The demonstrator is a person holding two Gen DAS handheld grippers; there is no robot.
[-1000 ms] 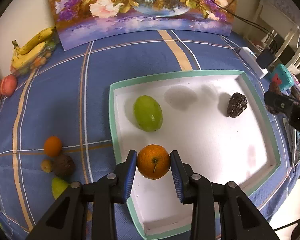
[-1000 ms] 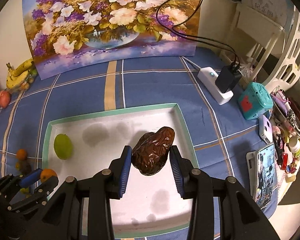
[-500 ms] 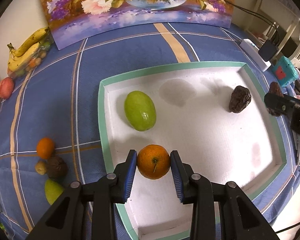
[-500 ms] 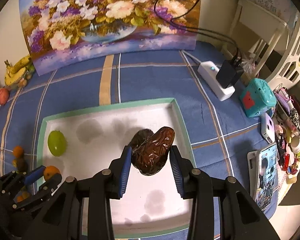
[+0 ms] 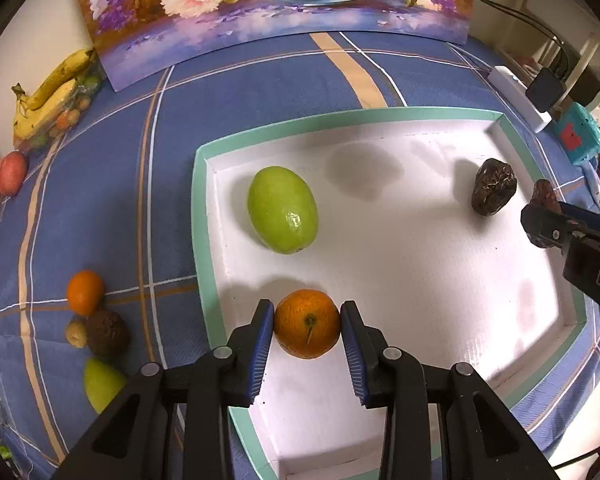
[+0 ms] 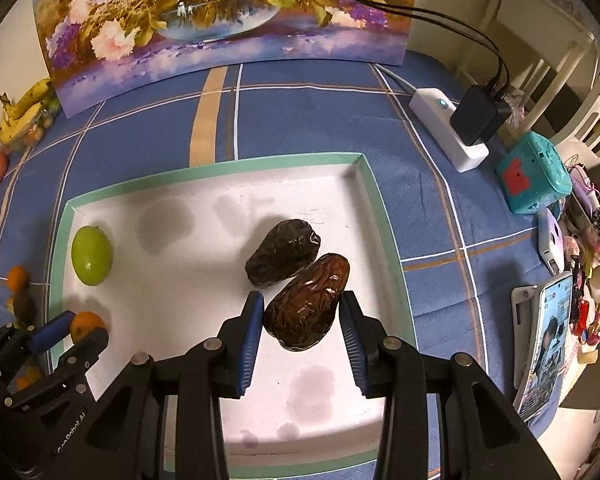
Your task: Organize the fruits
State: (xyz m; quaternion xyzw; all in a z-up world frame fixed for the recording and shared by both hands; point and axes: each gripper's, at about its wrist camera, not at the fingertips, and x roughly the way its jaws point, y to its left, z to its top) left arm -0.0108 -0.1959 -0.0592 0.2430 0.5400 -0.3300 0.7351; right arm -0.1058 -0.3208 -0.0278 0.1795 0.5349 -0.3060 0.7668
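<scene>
My left gripper jaws clamp the orange; right gripper jaws clamp a date, tray floor directly below both.

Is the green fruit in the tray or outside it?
In: the green fruit lies on the white floor, inside the tray rim.

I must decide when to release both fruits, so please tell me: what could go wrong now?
1. The round orange in the left gripper may roll on the flat white tray toward the green oval fruit.
2. The wrinkled brown date in the right gripper could knock the darker date beside it.
</scene>
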